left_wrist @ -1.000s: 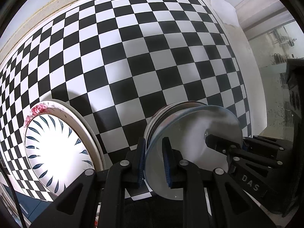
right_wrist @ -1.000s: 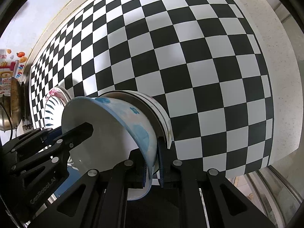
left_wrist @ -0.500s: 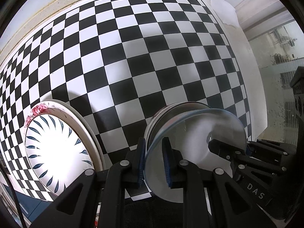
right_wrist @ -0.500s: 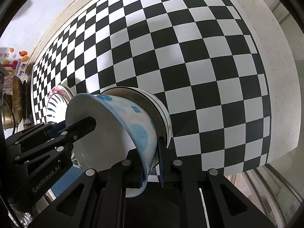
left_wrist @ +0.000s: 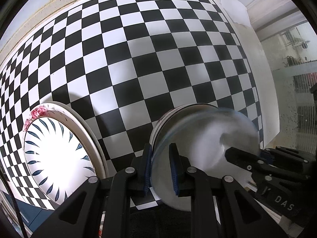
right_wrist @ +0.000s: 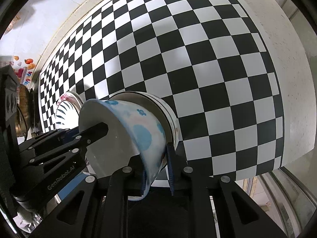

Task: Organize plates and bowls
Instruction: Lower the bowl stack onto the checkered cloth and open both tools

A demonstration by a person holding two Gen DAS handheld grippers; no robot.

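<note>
"DAS" is printed on the right gripper [left_wrist: 257, 159]; "GenRobot.AI" is printed on the left gripper [right_wrist: 79, 136].

Left gripper [left_wrist: 160, 166] jaws clamping blurred bowl [left_wrist: 204, 158] rim, leaf-patterned plate [left_wrist: 57, 158] beside, checkered cloth [left_wrist: 138, 59] beneath

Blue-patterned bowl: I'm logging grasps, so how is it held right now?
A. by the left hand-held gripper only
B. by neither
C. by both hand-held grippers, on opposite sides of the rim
C: the right hand-held gripper and the left hand-held gripper each pinch the blue-patterned bowl's rim.
</note>
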